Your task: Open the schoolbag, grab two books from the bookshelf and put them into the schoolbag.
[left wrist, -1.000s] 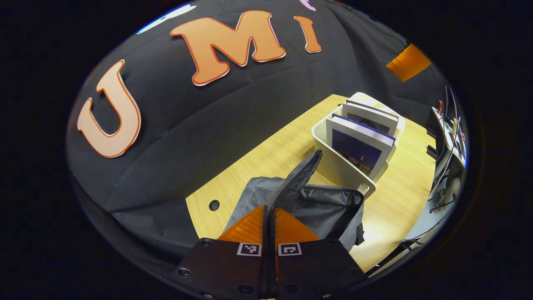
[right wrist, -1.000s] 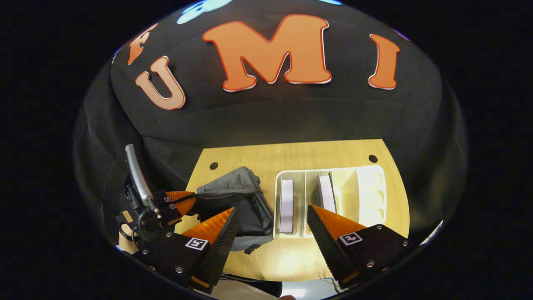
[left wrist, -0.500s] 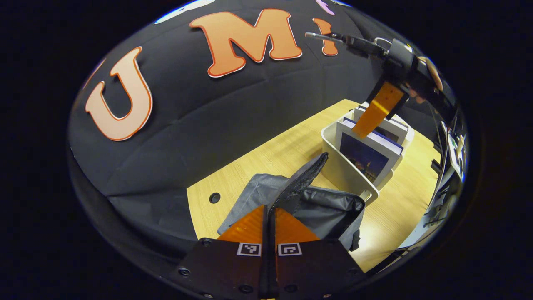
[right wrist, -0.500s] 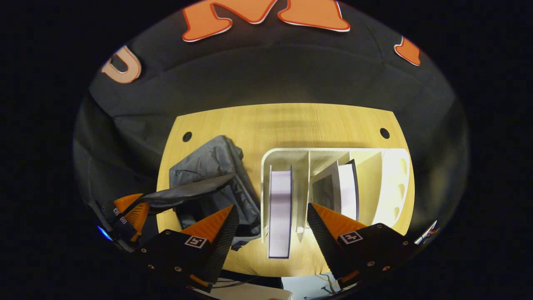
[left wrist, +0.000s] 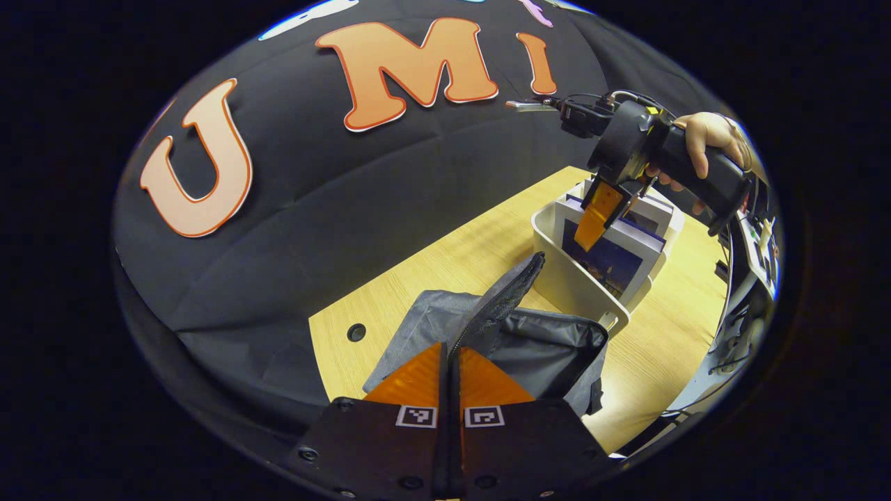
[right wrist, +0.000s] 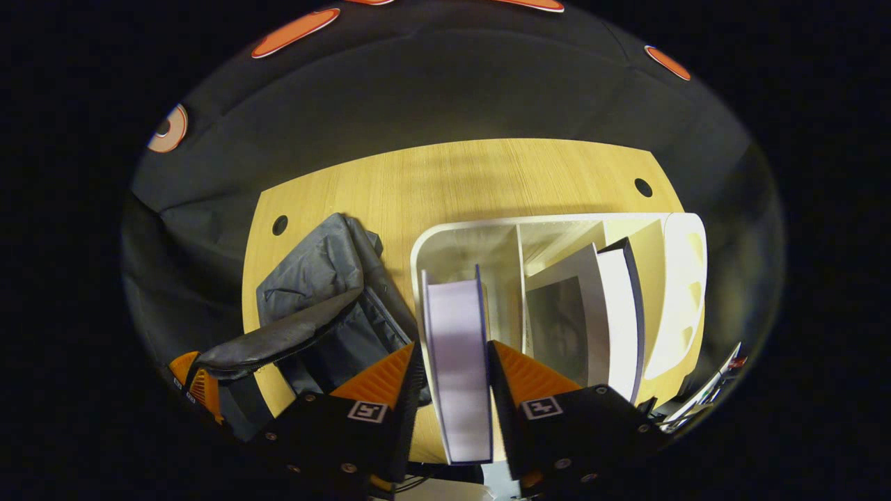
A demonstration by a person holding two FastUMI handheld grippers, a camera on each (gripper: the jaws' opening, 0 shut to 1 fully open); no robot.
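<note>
Left gripper (left wrist: 451,362), jaws closed on the schoolbag (left wrist: 536,344) flap, lower centre. Right gripper (right wrist: 454,365) jaws straddle the left book (right wrist: 456,362) in the bookshelf (right wrist: 686,278); the left gripper view shows its holder's hand (left wrist: 706,139), upper right.

The left gripper (left wrist: 450,355) has its fingers pressed together on the schoolbag's flap (left wrist: 502,300), while the right gripper (right wrist: 454,358), gripped by a hand (left wrist: 703,142), points downward with fingers straddling a book (right wrist: 456,348).
</note>
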